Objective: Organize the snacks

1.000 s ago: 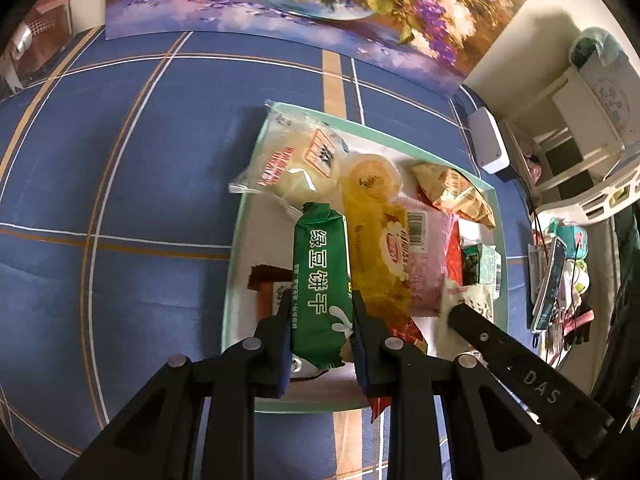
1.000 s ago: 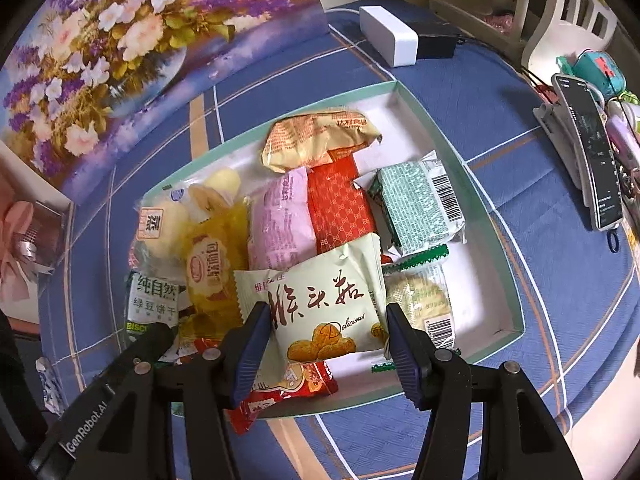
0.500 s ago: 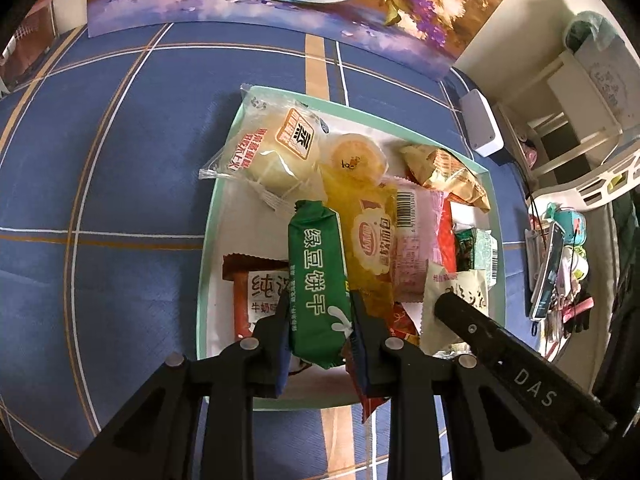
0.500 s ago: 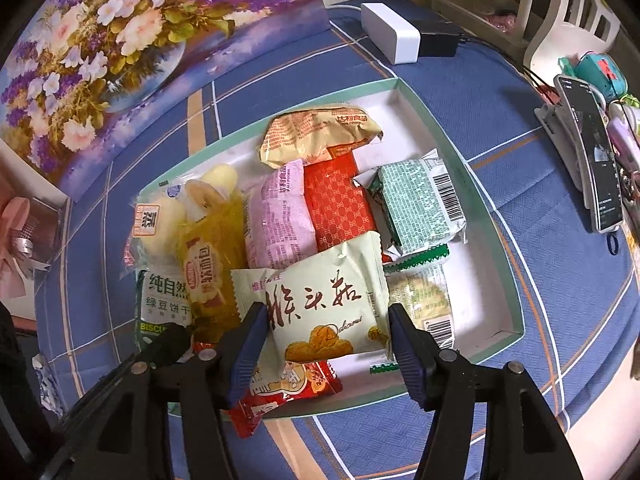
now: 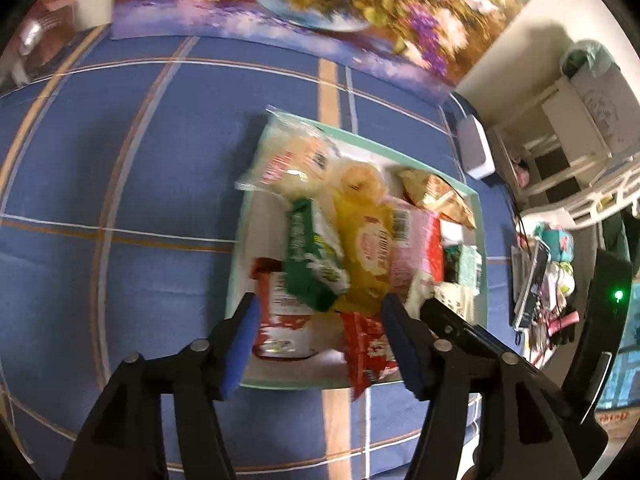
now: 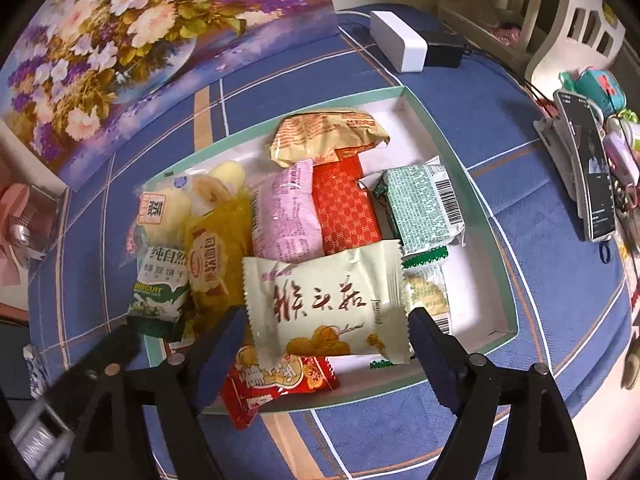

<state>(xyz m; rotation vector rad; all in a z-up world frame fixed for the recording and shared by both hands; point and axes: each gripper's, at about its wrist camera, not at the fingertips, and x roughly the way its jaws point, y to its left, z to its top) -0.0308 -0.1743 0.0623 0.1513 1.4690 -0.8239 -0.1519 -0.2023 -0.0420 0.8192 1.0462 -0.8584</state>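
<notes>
Blue cloth bears the tray (image 6: 496, 264); cream packet (image 6: 326, 300) lies between just-parted right tongs (image 6: 326, 334).

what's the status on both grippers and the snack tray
Left gripper just opened, green biscuit pack released. Right gripper just opened, cream snack pack between its jaws, on the pile. Tray crowded.

You have a shallow tray (image 6: 492, 236) with a pale green rim and white floor, crowded with wrapped snacks. A green biscuit pack (image 5: 310, 256) lies tilted across a red-and-white packet (image 5: 280, 320) at its near left, beside a yellow bread pack (image 6: 212, 240). A cream packet (image 6: 324, 300) lies flat on top near the front, overlapping a pink pack (image 6: 286, 216), a red pack (image 6: 346, 208) and a red wrapper (image 6: 276, 380) jutting over the rim.
</notes>
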